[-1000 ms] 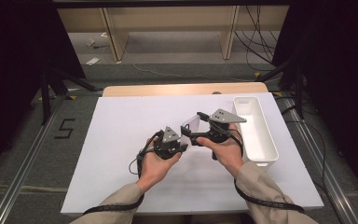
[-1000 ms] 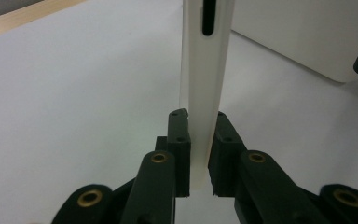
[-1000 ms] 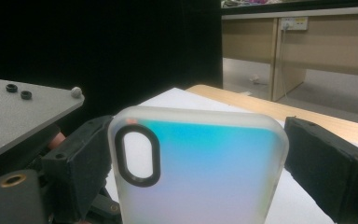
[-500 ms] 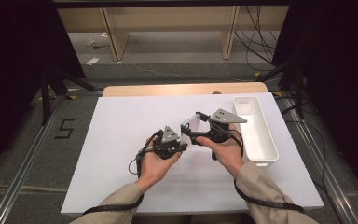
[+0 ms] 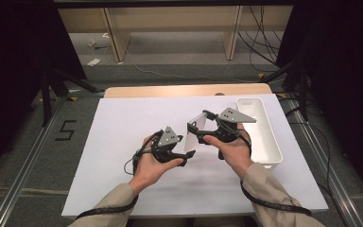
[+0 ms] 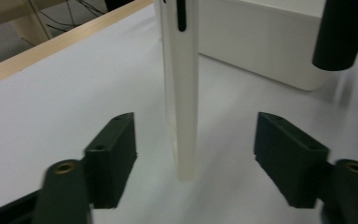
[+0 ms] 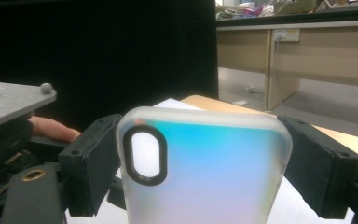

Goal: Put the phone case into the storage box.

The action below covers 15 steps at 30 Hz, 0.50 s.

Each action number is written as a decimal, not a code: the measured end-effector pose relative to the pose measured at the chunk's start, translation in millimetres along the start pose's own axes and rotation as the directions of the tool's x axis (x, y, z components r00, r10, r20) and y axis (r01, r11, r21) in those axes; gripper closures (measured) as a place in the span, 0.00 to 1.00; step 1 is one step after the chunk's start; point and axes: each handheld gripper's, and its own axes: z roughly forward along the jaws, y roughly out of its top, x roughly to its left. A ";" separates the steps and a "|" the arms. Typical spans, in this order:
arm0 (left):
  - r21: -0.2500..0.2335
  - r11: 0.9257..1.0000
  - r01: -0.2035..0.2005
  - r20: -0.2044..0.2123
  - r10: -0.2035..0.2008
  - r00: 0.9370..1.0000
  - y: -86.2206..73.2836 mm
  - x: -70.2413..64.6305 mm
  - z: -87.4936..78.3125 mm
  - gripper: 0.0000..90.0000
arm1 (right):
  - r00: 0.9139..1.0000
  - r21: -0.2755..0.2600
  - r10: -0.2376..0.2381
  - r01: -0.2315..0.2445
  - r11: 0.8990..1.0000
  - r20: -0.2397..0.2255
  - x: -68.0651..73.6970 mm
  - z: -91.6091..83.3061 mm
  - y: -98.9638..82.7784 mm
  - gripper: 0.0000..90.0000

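Phone case (image 7: 200,168), translucent with an oval camera cut-out, held upright above the white tabletop (image 5: 123,142), clamped across its width by the right tool (image 7: 200,163); pads (image 7: 95,163) pressed on both side edges. In the high view, seen as a pale slab (image 5: 194,135) between the two hands, just left of the white tray (image 5: 269,142).

Left tool (image 6: 196,163) released: jaws standing wide on either side of the case's lower edge (image 6: 182,116), neither pad touching it, having just been opening with the case between them. In the high view, left tool (image 5: 183,158) sits low and close beside the right tool (image 5: 196,130).

Likely a handover just completed, right side now carrying the case alone. To do it well: keep the right grip firm and square on the edges, since a thin flexible shell can bow or pop out if squeezed off-centre; draw the left tool straight back, clear of the lower edge, without brushing it; hold the case upright until the left jaws are clear.

Compared with a second ago: left jaws then pinched on the case, now spread apart; both hands in much the same place over the tabletop; tray unmoved.
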 end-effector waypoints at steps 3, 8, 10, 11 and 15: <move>0.010 1.000 -0.009 0.014 0.009 1.000 0.7 0.7 -5.0 0.17 | 1.000 -0.011 0.005 -0.005 1.000 0.007 -3.0 -3.7 3.0 0.20; 0.047 0.998 -0.041 0.035 0.039 0.999 -1.7 1.8 -9.3 0.07 | 1.000 -0.026 0.010 -0.009 1.000 0.023 -8.4 -8.7 7.0 0.20; 0.054 0.997 -0.050 0.043 0.048 0.998 -2.9 2.0 -10.8 0.07 | 1.000 -0.032 0.010 -0.010 0.999 0.029 -10.4 -10.4 8.1 0.20; 0.055 0.997 -0.052 0.048 0.050 0.998 -3.3 2.2 -11.5 0.06 | 0.999 -0.032 0.015 -0.014 0.999 0.031 -10.9 -11.2 8.6 0.20; 0.043 0.997 -0.061 0.050 0.059 0.997 -5.1 4.3 -16.0 0.02 | 0.999 -0.039 0.015 -0.014 0.999 0.036 -13.2 -13.5 10.4 0.20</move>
